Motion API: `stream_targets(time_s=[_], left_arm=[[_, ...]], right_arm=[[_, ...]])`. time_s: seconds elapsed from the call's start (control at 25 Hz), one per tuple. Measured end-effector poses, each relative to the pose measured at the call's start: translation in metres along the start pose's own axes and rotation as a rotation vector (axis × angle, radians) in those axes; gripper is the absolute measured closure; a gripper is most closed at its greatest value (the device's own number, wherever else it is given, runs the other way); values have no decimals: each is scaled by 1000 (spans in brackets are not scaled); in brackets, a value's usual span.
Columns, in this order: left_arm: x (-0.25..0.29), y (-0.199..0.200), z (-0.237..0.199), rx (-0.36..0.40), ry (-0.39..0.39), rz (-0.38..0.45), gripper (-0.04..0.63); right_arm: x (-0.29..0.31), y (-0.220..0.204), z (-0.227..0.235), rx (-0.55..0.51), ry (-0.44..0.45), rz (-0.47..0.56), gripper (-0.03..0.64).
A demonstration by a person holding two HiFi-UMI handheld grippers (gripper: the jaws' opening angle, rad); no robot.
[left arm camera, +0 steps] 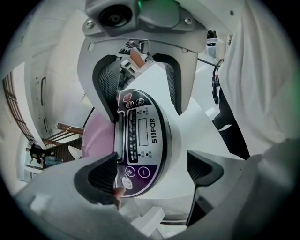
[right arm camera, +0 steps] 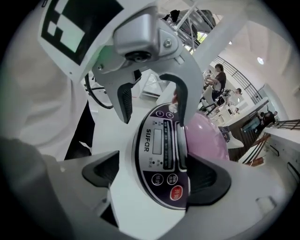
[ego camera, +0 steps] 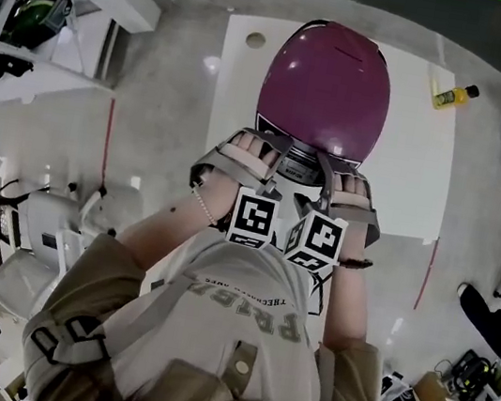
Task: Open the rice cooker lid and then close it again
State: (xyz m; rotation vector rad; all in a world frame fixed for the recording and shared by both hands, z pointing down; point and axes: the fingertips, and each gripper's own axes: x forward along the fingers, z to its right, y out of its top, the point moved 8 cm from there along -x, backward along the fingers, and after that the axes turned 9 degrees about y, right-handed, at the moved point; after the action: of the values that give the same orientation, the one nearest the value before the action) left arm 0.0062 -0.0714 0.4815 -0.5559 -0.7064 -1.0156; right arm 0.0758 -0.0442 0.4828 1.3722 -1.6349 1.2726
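A rice cooker (ego camera: 327, 84) with a purple domed lid stands on the white table (ego camera: 416, 175), and the lid looks shut. Both grippers meet at its front, facing each other across the control panel (left arm camera: 140, 136). My left gripper (ego camera: 262, 144) (left arm camera: 150, 168) is open, its jaws straddling the panel's lower end, with the purple lid (left arm camera: 98, 136) beside the left jaw. My right gripper (ego camera: 337, 166) (right arm camera: 154, 173) is open too, the panel (right arm camera: 161, 154) between its jaws and the lid (right arm camera: 204, 133) by the right jaw. Neither holds anything.
A yellow bottle (ego camera: 455, 96) lies at the table's far right edge. A round hole (ego camera: 255, 40) sits in the table's far left corner. Shelving (ego camera: 36, 6) and white chairs (ego camera: 34, 244) stand to the left, and clutter fills the floor at right.
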Motion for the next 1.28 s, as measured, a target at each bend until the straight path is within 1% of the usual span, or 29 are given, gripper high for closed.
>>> stream_targets(time_s=[0.28, 0.44, 0.64, 0.76, 0.8, 0.92, 1.08, 1.28], left_arm=[[0, -1, 5, 111, 23, -48, 120], [1, -2, 7, 155, 34, -77, 120], [3, 0, 8, 225, 26, -112, 121], [4, -1, 8, 278, 33, -128, 129], [4, -1, 8, 285, 35, -129, 129], [4, -2, 7, 264, 38, -120, 129], [3, -2, 5, 200, 35, -84, 129], [2, -3, 4, 195, 33, -77, 129]], right_arm=[[-1, 2, 0, -19, 30, -27, 193], [-1, 4, 2, -9, 50, -39, 195], [-1, 2, 2, -33, 41, -64, 195], [0, -2, 1, -45, 44, -91, 195], [1, -2, 1, -45, 44, -91, 195], [-1, 2, 2, -20, 35, -51, 195], [-1, 2, 2, 18, 24, -11, 193], [-3, 2, 5, 39, 32, 10, 193]])
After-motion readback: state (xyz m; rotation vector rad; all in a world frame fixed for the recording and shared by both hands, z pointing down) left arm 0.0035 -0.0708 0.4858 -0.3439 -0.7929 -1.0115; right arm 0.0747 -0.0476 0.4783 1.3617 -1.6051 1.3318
